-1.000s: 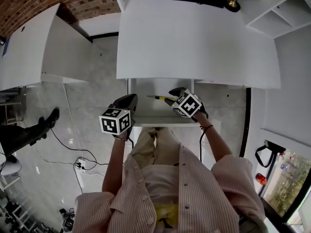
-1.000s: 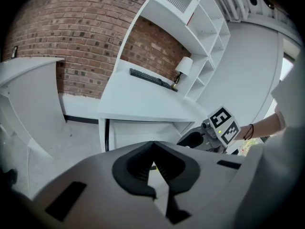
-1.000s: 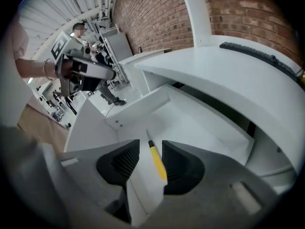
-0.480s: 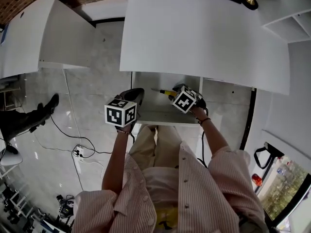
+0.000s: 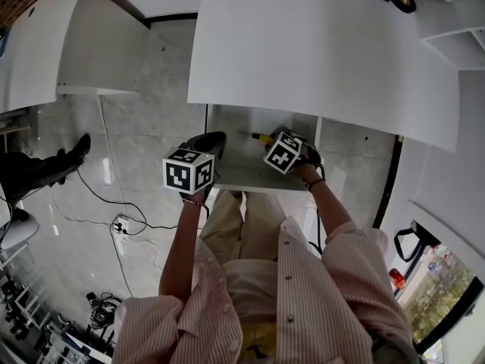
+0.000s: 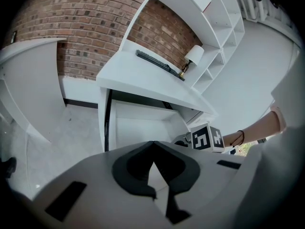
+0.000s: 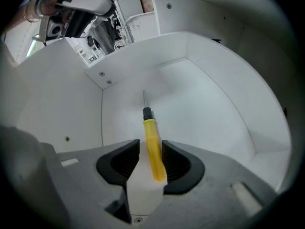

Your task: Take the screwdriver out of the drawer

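right gripper (image 7: 150, 143): jaws narrowed about screwdriver (image 7: 148, 123) handle, slight gap seen | left gripper (image 6: 152, 145): jaws together, empty | risk: screwdriver dropped into drawer (image 7: 209, 109) if lifted unclamped

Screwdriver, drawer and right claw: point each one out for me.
screwdriver (image 7: 149, 127): right gripper view, on its yellow handle.
drawer (image 7: 190, 94): right gripper view, on its bare white floor.
right claw (image 7: 151, 147): right gripper view, midway between its tips.
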Demonstrator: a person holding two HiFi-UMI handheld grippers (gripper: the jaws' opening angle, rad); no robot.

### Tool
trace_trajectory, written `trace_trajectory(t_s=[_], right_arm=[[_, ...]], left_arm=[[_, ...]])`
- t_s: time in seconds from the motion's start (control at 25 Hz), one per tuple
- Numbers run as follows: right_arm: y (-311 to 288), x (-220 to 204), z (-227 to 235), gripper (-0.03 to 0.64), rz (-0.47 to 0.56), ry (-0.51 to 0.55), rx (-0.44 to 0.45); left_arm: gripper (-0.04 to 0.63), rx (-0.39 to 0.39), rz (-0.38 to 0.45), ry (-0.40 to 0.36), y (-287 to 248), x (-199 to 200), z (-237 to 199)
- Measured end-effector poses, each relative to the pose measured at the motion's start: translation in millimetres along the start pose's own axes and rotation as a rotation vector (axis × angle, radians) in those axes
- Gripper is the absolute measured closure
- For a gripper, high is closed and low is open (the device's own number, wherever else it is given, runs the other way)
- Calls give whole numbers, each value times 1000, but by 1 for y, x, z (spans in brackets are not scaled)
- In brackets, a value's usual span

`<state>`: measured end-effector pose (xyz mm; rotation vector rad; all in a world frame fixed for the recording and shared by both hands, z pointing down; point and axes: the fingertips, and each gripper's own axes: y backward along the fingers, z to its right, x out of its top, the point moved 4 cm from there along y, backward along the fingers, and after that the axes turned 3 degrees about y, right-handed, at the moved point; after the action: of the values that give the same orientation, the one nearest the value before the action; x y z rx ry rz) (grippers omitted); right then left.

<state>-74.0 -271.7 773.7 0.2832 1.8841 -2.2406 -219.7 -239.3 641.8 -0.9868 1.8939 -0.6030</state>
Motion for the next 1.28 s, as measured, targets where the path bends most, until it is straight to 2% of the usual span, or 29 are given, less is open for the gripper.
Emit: trace_trajectory(t_s=[0.36, 0.64, 0.88, 1.28], right_arm=[[-3, -3, 3, 529, -34, 56, -68], [0, -3, 2, 538, -32, 78, -75], [24, 7, -8, 538, 38, 76, -64], [82, 17, -9, 538, 169, 55, -143]], left_arm=[[597, -15, 7, 26, -1, 1, 3], [597, -20, 19, 13, -2, 4, 6], [597, -24, 45, 8, 8, 6, 12], [597, -60, 124, -53, 32, 19, 25]])
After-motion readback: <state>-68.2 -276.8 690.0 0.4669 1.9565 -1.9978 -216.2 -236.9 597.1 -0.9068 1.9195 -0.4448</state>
